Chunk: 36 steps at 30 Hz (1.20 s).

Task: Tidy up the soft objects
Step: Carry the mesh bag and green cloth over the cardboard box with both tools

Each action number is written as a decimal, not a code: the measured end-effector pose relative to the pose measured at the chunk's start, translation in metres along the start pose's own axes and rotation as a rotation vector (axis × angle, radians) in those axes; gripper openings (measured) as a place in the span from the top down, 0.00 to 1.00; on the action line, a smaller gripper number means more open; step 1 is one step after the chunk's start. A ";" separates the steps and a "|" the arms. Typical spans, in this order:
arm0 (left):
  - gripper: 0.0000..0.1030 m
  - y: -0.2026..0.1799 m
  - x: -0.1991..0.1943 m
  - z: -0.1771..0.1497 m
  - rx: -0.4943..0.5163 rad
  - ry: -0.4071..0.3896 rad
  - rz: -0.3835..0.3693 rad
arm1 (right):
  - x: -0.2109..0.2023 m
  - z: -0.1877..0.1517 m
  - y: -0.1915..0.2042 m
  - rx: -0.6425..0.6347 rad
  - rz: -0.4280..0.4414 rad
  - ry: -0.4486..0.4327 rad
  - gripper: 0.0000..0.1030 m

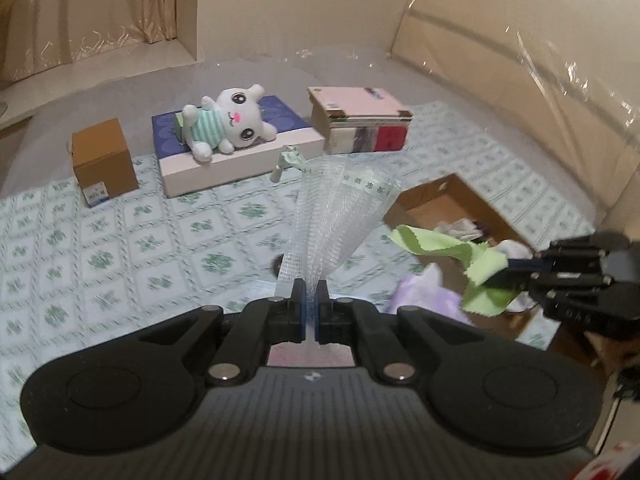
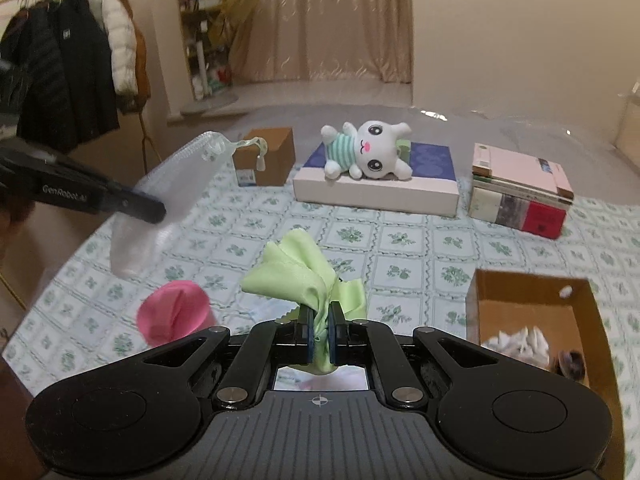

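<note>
My left gripper (image 1: 310, 294) is shut on a white mesh cloth (image 1: 336, 216) and holds it up above the table; it also shows in the right wrist view (image 2: 160, 208) with the mesh cloth (image 2: 176, 176) hanging from it. My right gripper (image 2: 320, 316) is shut on a light green cloth (image 2: 296, 276), raised above the table; in the left wrist view the right gripper (image 1: 516, 270) holds this green cloth (image 1: 452, 248) beside the open cardboard box (image 1: 436, 200). A pink soft object (image 2: 174, 316) lies on the tablecloth. A lilac cloth (image 1: 424, 294) lies near the box.
A white plush bunny (image 2: 366, 150) lies on a flat blue-topped box (image 2: 376, 192). A small brown carton (image 2: 266, 156) stands left of it, a stack of books (image 2: 520, 196) right. The open cardboard box (image 2: 532, 304) holds soft items. Coats (image 2: 68, 64) hang at left.
</note>
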State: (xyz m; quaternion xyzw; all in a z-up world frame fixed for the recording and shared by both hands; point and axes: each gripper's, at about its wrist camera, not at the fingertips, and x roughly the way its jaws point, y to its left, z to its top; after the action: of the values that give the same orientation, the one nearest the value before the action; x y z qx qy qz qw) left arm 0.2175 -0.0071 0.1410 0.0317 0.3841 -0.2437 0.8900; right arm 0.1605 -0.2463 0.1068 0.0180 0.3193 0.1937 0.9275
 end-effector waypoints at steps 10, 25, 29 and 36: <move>0.98 -0.046 -0.006 -0.056 -0.127 -0.063 0.021 | -0.042 -0.058 -0.003 0.084 -0.056 -0.059 0.93; 0.98 -0.111 -0.003 -0.095 -0.210 -0.127 0.006 | -0.079 -0.115 -0.025 0.195 -0.096 -0.072 0.93; 0.98 -0.120 0.000 -0.102 -0.232 -0.138 0.015 | -0.087 -0.122 -0.032 0.216 -0.106 -0.080 0.93; 0.98 -0.134 0.007 -0.111 -0.254 -0.131 -0.004 | -0.098 -0.134 -0.043 0.250 -0.132 -0.085 0.93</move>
State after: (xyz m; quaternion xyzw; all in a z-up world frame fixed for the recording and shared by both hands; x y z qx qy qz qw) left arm 0.0857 -0.1006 0.0756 -0.0979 0.3529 -0.1963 0.9096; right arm 0.0245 -0.3349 0.0505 0.1207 0.3021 0.0900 0.9413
